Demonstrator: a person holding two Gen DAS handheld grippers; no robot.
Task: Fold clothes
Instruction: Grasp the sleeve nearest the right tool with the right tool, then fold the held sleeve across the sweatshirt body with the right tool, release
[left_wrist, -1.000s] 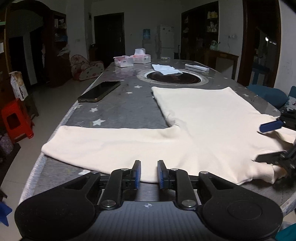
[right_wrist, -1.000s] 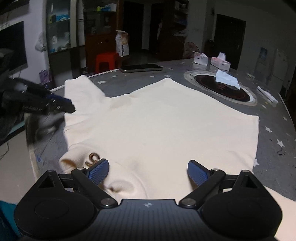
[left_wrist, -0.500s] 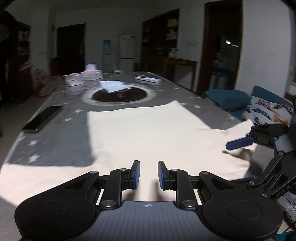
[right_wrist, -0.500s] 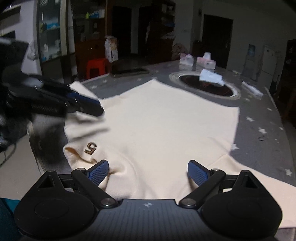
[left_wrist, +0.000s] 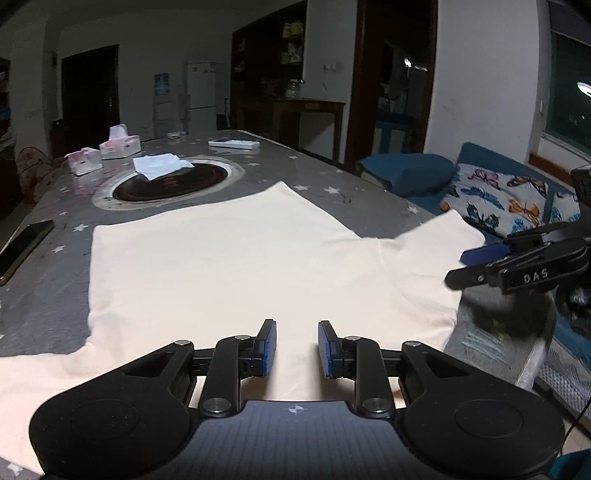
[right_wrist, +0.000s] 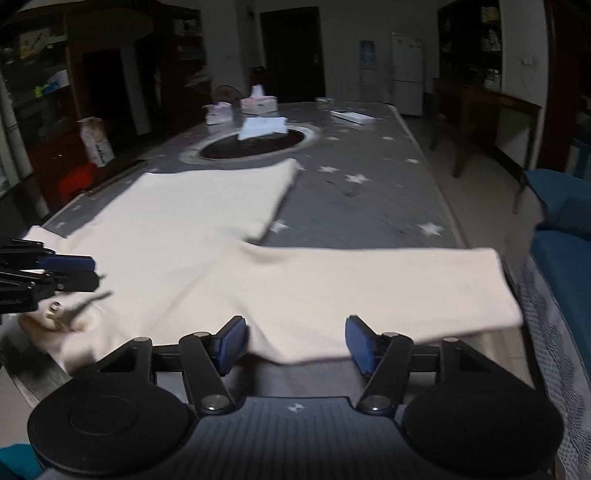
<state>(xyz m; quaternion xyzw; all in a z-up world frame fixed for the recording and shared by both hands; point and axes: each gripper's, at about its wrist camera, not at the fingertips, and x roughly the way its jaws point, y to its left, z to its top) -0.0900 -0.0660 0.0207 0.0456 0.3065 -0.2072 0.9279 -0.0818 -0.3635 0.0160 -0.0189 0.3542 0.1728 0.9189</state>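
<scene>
A cream long-sleeved top (left_wrist: 229, 266) lies spread flat on the grey star-patterned table (left_wrist: 332, 181), sleeves out to both sides. My left gripper (left_wrist: 297, 347) hovers over its near edge, jaws a small gap apart with nothing between them. My right gripper (right_wrist: 295, 341) is open wide at the near edge of the right sleeve (right_wrist: 388, 288), empty. The right gripper also shows at the right of the left wrist view (left_wrist: 480, 264), beside the sleeve end. The left gripper shows at the left of the right wrist view (right_wrist: 70, 271), near the collar (right_wrist: 55, 321).
A round hotplate (left_wrist: 166, 182) with a white cloth (left_wrist: 159, 166) sits mid-table. Tissue boxes (left_wrist: 120, 144), a remote (left_wrist: 232, 144) and a phone (left_wrist: 22, 245) lie on the table. A blue sofa with cushions (left_wrist: 498, 199) stands at the right.
Both grippers swung to the right along the top's near edge. The left one now faces the body and right sleeve; the right one moved from the collar to the right sleeve.
</scene>
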